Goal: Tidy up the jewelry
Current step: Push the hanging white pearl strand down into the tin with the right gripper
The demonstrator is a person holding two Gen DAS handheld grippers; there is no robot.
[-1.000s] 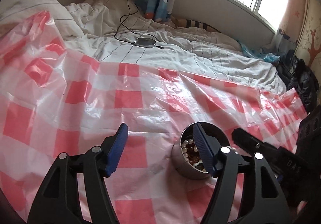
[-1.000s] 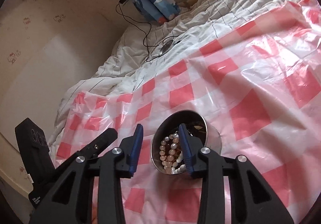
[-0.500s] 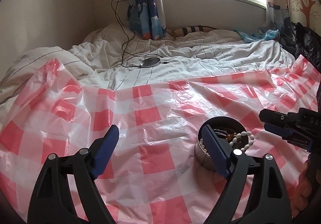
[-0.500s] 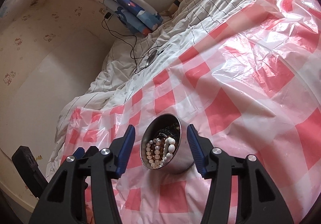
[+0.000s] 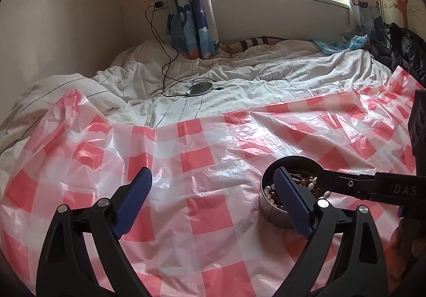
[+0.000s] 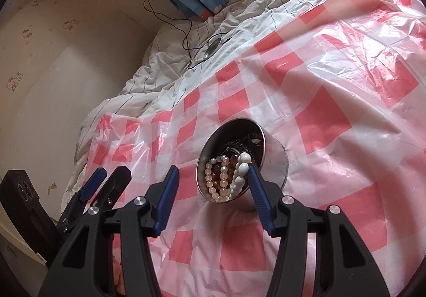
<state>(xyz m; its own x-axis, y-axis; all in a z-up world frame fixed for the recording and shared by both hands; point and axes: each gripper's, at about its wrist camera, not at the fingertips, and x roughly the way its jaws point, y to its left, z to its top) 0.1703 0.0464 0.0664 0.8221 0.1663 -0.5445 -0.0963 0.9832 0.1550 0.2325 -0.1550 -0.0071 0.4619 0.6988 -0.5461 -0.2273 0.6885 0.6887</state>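
A round metal tin point(image 6: 271, 161) stands on the red-and-white checked plastic sheet point(image 6: 332, 121). It holds bead bracelets: pale pink beads point(image 6: 210, 182) and a white bead strand point(image 6: 241, 171) draped over its rim. My right gripper point(image 6: 213, 171) is open, its right finger against the white strand at the tin's mouth. In the left wrist view the tin point(image 5: 274, 214) sits behind my left gripper's right finger. My left gripper point(image 5: 213, 177) is open and empty above the sheet, left of the tin. The right gripper's finger point(image 5: 346, 183) reaches over the tin.
The sheet point(image 5: 213, 142) lies over a rumpled white duvet point(image 5: 239, 76) on a bed. A round grey charger pad point(image 5: 200, 89) with a black cable lies on the duvet. Curtains point(image 5: 191, 17) and a window are behind. Black bags point(image 5: 404, 46) lie at the far right.
My right gripper has opened wider and the white strand now lies over the tin's rim by its right finger. The left gripper has tilted up and drawn back slightly.
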